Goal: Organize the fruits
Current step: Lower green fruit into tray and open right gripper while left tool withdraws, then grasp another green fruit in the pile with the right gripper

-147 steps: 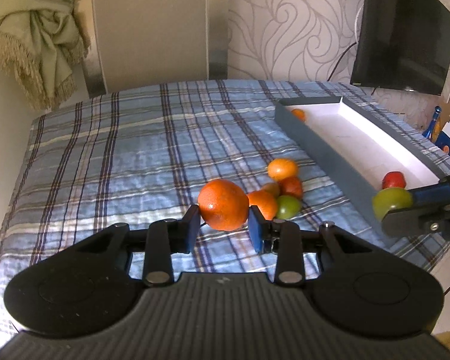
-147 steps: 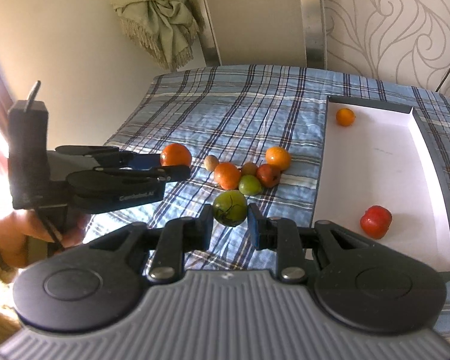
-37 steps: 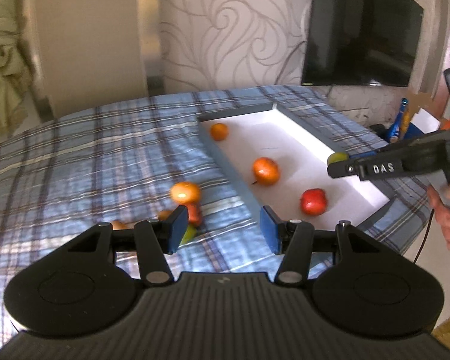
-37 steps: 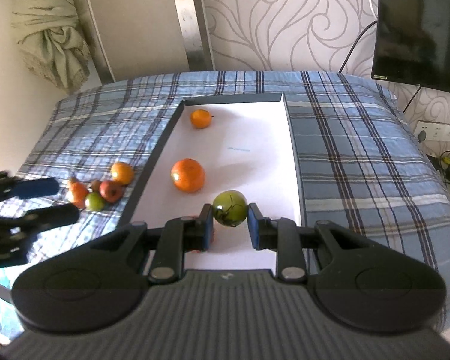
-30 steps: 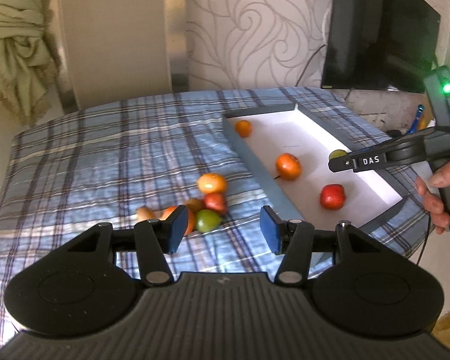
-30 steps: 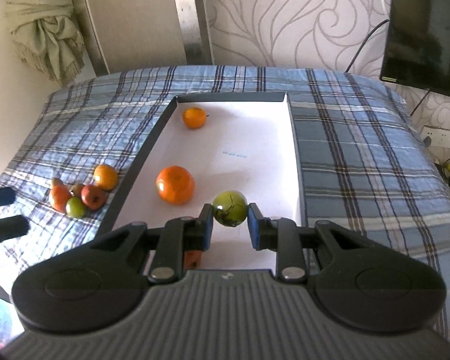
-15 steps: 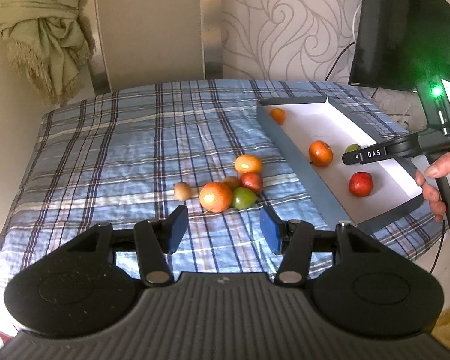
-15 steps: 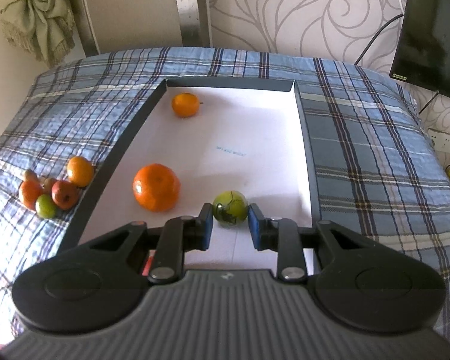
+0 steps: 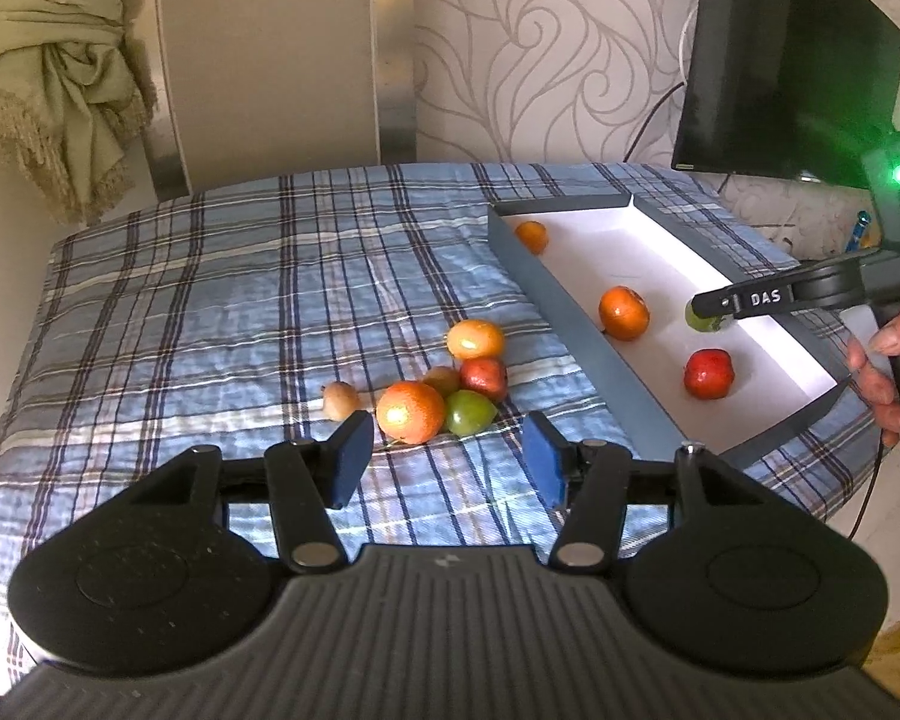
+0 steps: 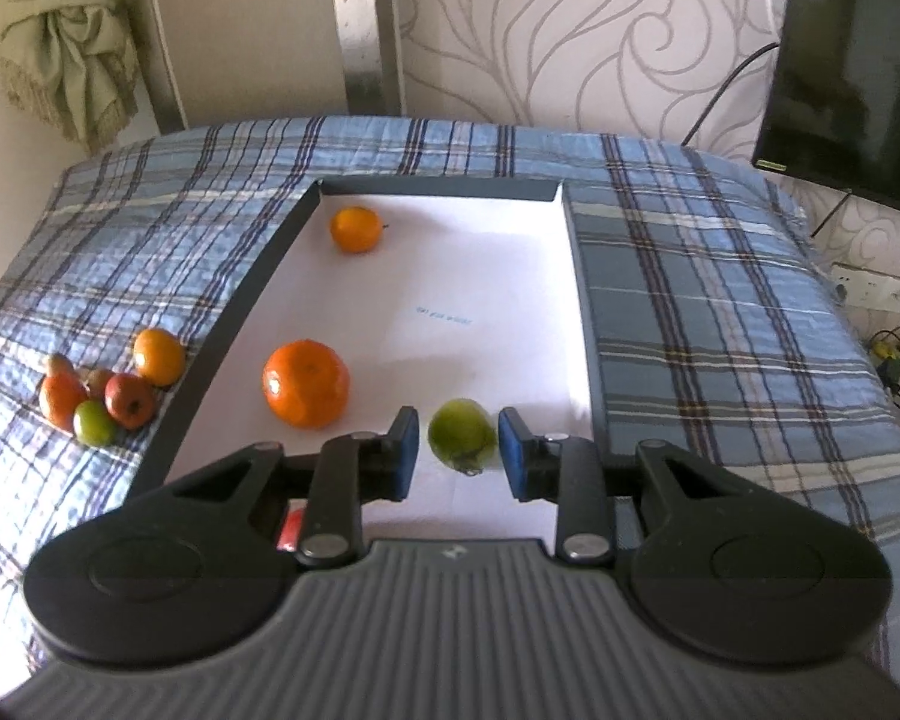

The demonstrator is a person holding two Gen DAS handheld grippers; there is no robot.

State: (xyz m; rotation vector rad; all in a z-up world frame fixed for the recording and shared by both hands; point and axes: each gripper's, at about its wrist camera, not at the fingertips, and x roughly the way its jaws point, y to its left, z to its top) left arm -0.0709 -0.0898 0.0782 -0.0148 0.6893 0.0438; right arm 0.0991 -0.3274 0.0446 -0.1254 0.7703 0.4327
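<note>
Now green fruit [image 10: 462,433] between gripper [image 10: 459,461] pads

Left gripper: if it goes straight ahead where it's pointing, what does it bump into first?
Probably the big orange at the front of the fruit pile, with the green fruit just beside it. The left gripper is open and empty.

Tablecloth [image 9: 210,312]: blue plaid, white and dark stripes
Tray [image 10: 234,312]: dark grey walls, white floor
Small fruit at the tray's far end [image 10: 356,230]: orange
Large fruit in the tray [image 10: 306,383]: deep orange
Fruit between the right gripper [image 10: 457,450] pads: yellow-green
Fruit near the tray's near end [image 9: 708,373]: red
Loose heap on the cloth [image 9: 444,384]: orange, red, green, tan
Left gripper [image 9: 447,459]: black body, blue pads
Right gripper: black, blue pads, white lettering on one finger
Wallpaper [image 9: 540,60]: pale, grey swirling lines
Curtain [image 9: 60,78]: olive green, fringed
Screen [image 9: 780,72]: black
</note>
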